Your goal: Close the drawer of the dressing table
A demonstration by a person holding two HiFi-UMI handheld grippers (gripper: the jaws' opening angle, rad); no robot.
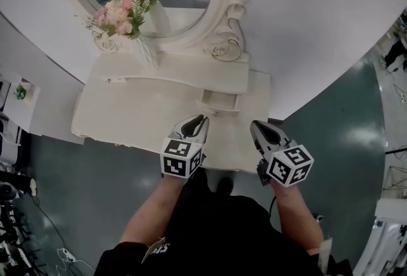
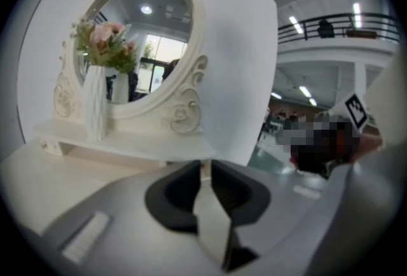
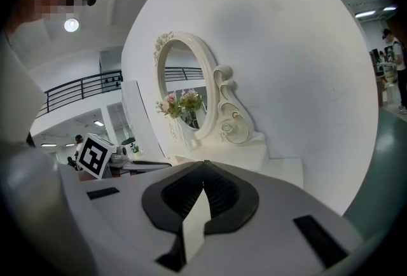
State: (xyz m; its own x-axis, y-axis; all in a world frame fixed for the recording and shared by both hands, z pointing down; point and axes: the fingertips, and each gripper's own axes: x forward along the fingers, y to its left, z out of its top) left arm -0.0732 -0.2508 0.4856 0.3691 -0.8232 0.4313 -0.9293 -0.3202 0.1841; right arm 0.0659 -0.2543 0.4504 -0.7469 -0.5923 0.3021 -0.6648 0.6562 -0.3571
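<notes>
The small cream-white wooden drawer (image 1: 219, 103) stands pulled out from the raised shelf tier of the dressing table. It lies just ahead of my left gripper (image 1: 201, 119) and slightly to its right, and ahead and to the left of my right gripper (image 1: 255, 124), roughly between the two. I judge it to be light and stiff, a shallow painted box that should slide with little force but could skew and bind if pushed at one corner. I would therefore not grasp it at all. I would set the tips flat against the middle of its front panel and push straight in. The left gripper's jaws stand a narrow slit apart with nothing between them. The right gripper's jaws are closed together and empty. Neither touches the drawer. Beyond it rises the white oval mirror with a scrolled frame (image 1: 222, 11). Further left of the left gripper stands a slim white vase (image 1: 147, 51) of pink flowers (image 1: 124, 7), which a hard shove could rock.
</notes>
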